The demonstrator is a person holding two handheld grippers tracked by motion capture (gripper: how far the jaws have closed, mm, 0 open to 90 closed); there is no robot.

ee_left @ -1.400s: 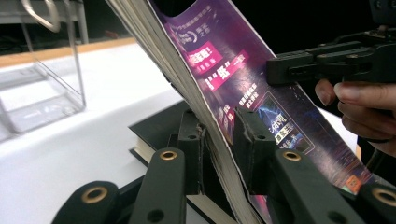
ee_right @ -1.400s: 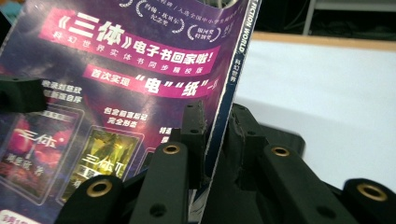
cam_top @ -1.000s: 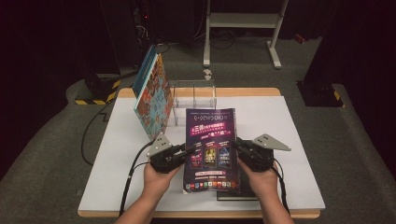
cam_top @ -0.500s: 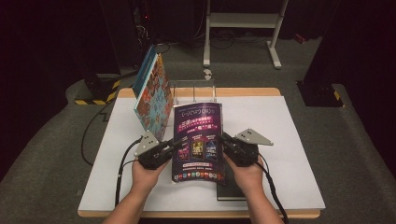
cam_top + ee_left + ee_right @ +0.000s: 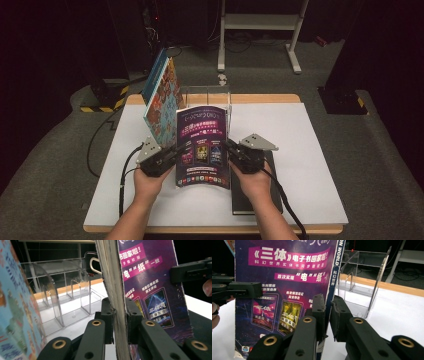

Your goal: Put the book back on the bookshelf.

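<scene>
Standing nearly upright over the white counter (image 5: 310, 150), just in front of a clear acrylic rack (image 5: 207, 97): one purple magazine (image 5: 202, 145), glossy cover, thin soft-bound block of pages, held between two tongs. Left tongs (image 5: 172, 152) pinch its page edge (image 5: 116, 302); right tongs (image 5: 231, 150) pinch its spine edge (image 5: 329, 302); both sets are pressed tight on paper. Handling, as judged: light, but limp and slick, apt to bow or slide if gripped at a corner, so the mid-height holds on opposite edges look right. Pages could crease under hard pressure. Neighbouring items: a patterned blue book (image 5: 160, 102) leaning in the rack to the left, a dark book (image 5: 255, 195) lying flat on the counter beneath the right hand (image 5: 255, 182).
</scene>
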